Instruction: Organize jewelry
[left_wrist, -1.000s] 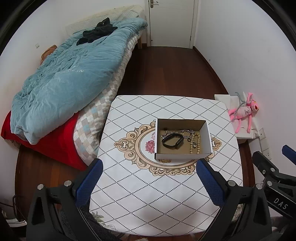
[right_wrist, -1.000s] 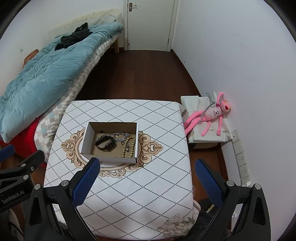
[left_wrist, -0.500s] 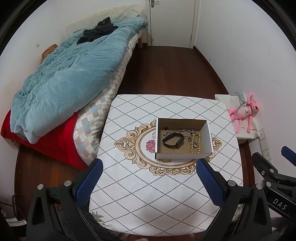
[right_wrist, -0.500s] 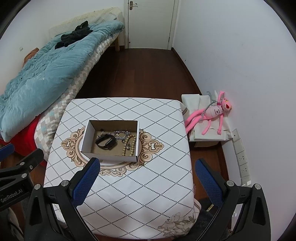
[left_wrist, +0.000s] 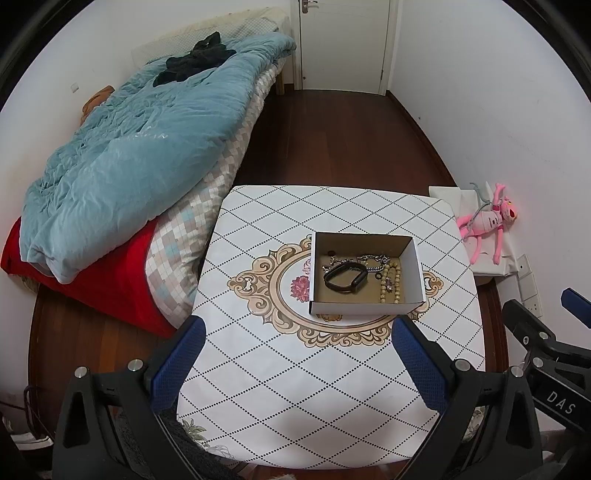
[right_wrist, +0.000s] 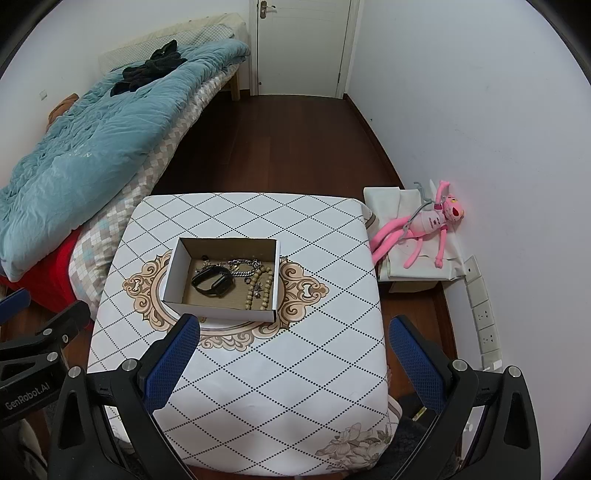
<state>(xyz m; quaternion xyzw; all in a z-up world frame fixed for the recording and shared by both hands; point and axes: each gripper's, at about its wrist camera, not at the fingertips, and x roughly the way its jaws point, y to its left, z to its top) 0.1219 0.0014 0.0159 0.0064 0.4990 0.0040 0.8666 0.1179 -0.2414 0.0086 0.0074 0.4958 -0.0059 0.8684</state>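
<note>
An open cardboard box (left_wrist: 364, 308) (right_wrist: 173, 273) sits near the middle of a small table. Inside lie a black band (left_wrist: 345, 277) (right_wrist: 212, 281), a silver chain (left_wrist: 373, 260) (right_wrist: 243, 267) and a beige bead string (left_wrist: 391, 284) (right_wrist: 260, 290). My left gripper (left_wrist: 295, 363) is open and empty, held above the table's near side, short of the box. My right gripper (right_wrist: 291, 363) is open and empty, near and to the right of the box.
The table wears a white diamond-patterned cloth (left_wrist: 295, 406) (right_wrist: 277, 387). A bed with a blue quilt (left_wrist: 140, 147) stands to the left. A pink plush toy (right_wrist: 424, 225) lies on a white bag by the right wall. A closed door (right_wrist: 303, 44) is at the back.
Both views have shifted very slightly; the box sits a little higher in the right wrist view. Both grippers stay open and empty.
</note>
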